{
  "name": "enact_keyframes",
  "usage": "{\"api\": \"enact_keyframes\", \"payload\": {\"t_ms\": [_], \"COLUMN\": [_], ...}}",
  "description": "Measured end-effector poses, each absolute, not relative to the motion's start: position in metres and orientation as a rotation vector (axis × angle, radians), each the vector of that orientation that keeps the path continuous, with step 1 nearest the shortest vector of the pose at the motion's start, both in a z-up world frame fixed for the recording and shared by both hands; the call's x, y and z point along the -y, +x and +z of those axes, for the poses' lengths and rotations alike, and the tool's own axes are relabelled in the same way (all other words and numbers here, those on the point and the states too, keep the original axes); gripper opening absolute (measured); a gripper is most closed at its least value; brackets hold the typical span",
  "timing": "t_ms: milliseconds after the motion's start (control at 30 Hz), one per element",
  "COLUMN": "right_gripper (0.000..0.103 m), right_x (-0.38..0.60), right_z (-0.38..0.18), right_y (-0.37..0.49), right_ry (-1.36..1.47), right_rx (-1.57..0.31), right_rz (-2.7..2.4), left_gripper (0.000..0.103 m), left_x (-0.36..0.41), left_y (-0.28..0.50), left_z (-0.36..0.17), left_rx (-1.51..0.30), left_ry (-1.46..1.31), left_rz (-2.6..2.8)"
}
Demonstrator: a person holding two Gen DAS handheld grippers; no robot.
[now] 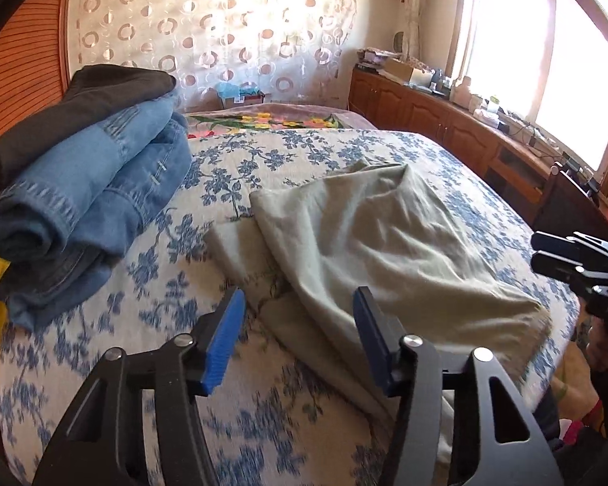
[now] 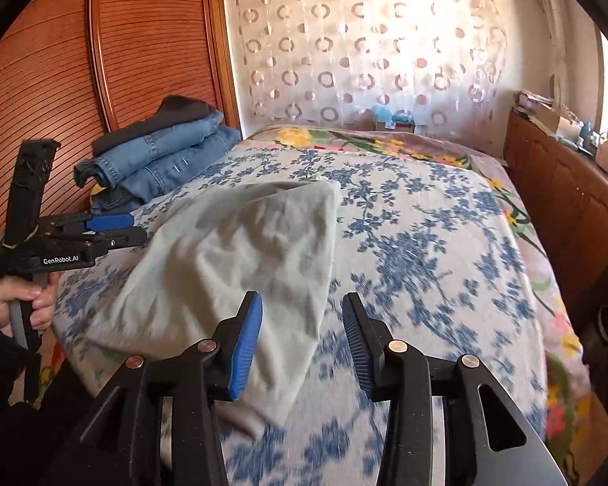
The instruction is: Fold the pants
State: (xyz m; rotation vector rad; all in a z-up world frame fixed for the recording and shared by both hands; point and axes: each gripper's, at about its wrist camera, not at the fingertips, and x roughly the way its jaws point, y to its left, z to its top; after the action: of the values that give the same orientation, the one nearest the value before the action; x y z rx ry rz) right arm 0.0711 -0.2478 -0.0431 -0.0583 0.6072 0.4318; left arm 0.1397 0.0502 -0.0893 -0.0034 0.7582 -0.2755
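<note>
Pale grey-green pants (image 1: 377, 235) lie folded over and rumpled on the blue-flowered bedspread (image 1: 304, 150). My left gripper (image 1: 298, 324) hovers over their near edge with its blue pads apart and nothing pinched. In the right wrist view the same pants (image 2: 239, 251) spread left of centre. My right gripper (image 2: 302, 324) stands open above their near corner, the cloth passing behind its left finger (image 2: 247, 336). Each gripper shows in the other view: the right gripper (image 1: 541, 250) at the bed's right edge, the left gripper (image 2: 140, 229) at the left, held by a hand (image 2: 28, 303).
A stack of folded blue jeans (image 1: 101, 186) with a dark garment on top sits at the bed's far left, against a wooden wardrobe (image 2: 61, 60). A low wooden cabinet (image 1: 446, 121) with clutter runs along the window on the right. A flowered blanket (image 2: 385, 141) covers the far end.
</note>
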Motion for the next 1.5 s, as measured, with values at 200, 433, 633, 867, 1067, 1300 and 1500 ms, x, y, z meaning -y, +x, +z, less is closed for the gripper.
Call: {"api": "enact_keyframes", "payload": {"t_ms": [200, 433, 633, 867, 1067, 1300, 1500], "right_gripper": [0.043, 0.043, 0.043, 0.043, 0.043, 0.043, 0.043], "right_x": [0.228, 0.219, 0.217, 0.224, 0.222, 0.218, 0.216], "right_z": [-0.061, -0.072, -0.077, -0.078, -0.078, -0.078, -0.079], "right_y": [0.113, 0.137, 0.139, 0.140, 0.139, 0.137, 0.136], "right_ry": [-0.081, -0.104, -0.105, -0.065, -0.076, -0.092, -0.099], "right_rx": [-0.664, -0.690, -0.686, -0.697, -0.700, -0.698, -0.694], "right_rz": [0.444, 0.421, 0.428, 0.424, 0.424, 0.420, 0.414], "left_gripper": [0.044, 0.044, 0.044, 0.044, 0.034, 0.006, 0.005], "left_x": [-0.052, -0.049, -0.045, -0.056, -0.059, -0.054, -0.066], "left_y": [0.174, 0.210, 0.232, 0.250, 0.258, 0.240, 0.207], "left_z": [-0.093, -0.100, -0.106, -0.105, -0.108, -0.093, -0.055], "left_rx": [-0.805, -0.866, -0.902, -0.924, -0.922, -0.853, -0.703], "left_ry": [-0.021, -0.033, -0.039, -0.133, -0.143, -0.108, -0.091], "left_rz": [-0.281, -0.266, -0.260, -0.285, -0.270, -0.264, -0.209]}}
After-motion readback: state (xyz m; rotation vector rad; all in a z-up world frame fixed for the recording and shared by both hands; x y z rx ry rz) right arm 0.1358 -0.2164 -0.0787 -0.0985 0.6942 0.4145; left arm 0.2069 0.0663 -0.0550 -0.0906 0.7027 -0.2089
